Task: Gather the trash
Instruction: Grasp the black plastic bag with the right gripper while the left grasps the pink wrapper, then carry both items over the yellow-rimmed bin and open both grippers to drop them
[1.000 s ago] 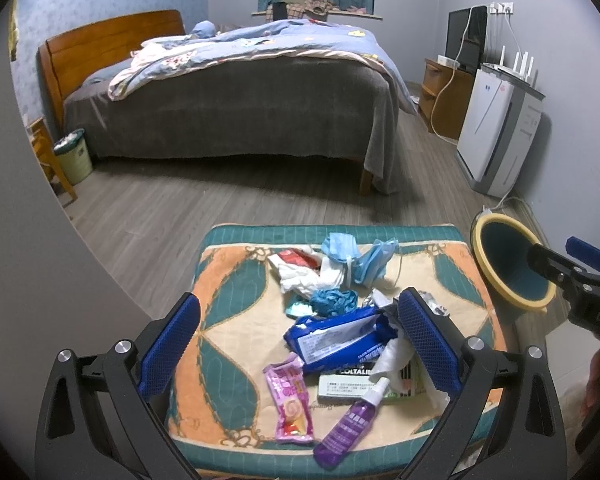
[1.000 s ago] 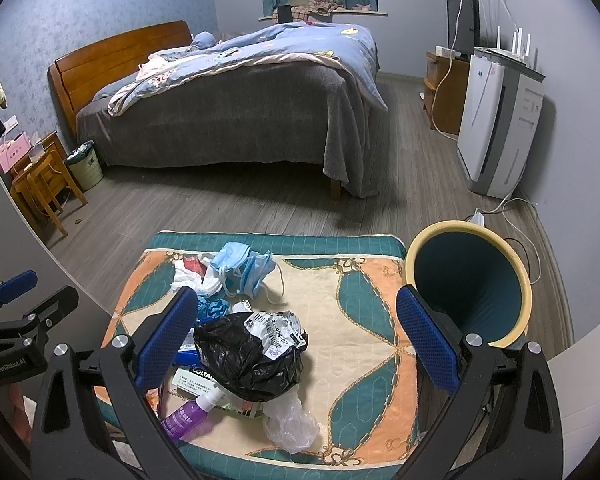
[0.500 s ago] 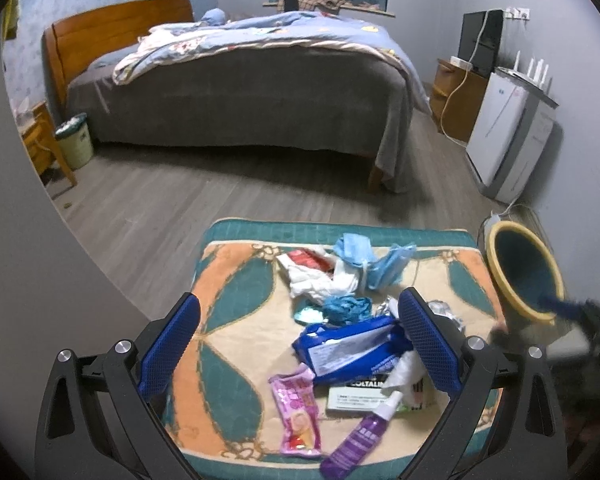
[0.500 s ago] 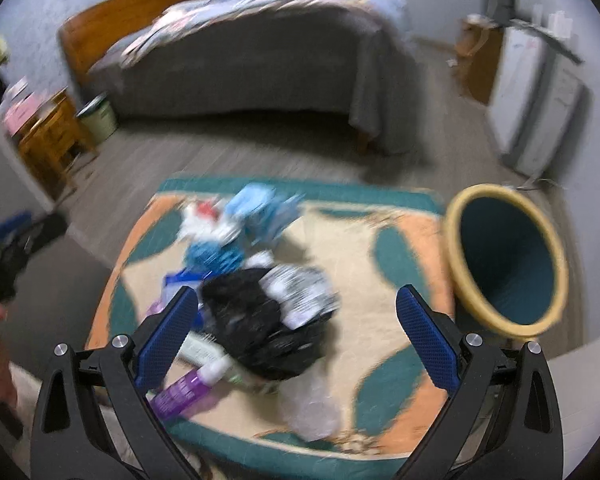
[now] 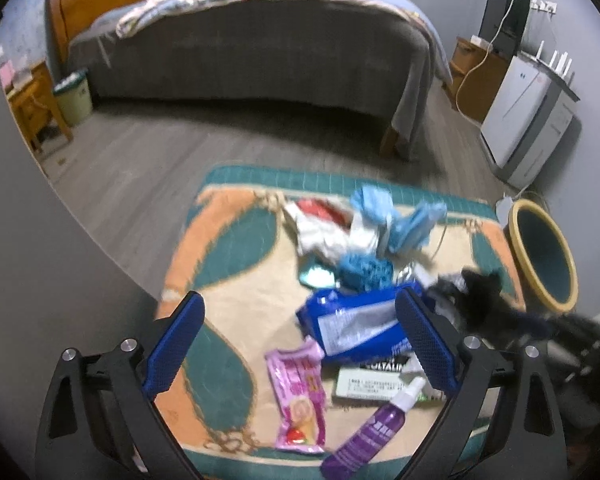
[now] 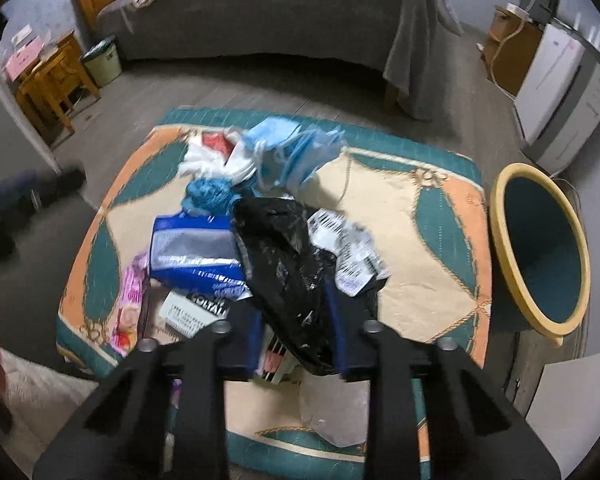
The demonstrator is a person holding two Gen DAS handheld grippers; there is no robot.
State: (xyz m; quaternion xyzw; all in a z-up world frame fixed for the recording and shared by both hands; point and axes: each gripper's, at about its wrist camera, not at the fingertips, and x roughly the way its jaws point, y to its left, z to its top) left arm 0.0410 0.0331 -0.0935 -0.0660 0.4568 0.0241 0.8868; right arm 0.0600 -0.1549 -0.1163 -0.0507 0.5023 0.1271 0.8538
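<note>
Right claw (image 6: 296, 332) just closed, crumpled glossy black bag (image 6: 288, 272)

Non-task background: bed (image 5: 260, 40) with grey cover across top of frame, wooden nightstand (image 6: 48, 76) at left, white appliance (image 5: 528, 120) at right edge, grey wood floor (image 5: 160, 168) between.

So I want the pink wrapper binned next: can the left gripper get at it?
Probably yes. The left gripper is open, and the pink snack wrapper lies flat on the mat between its fingers with nothing on top.
</note>
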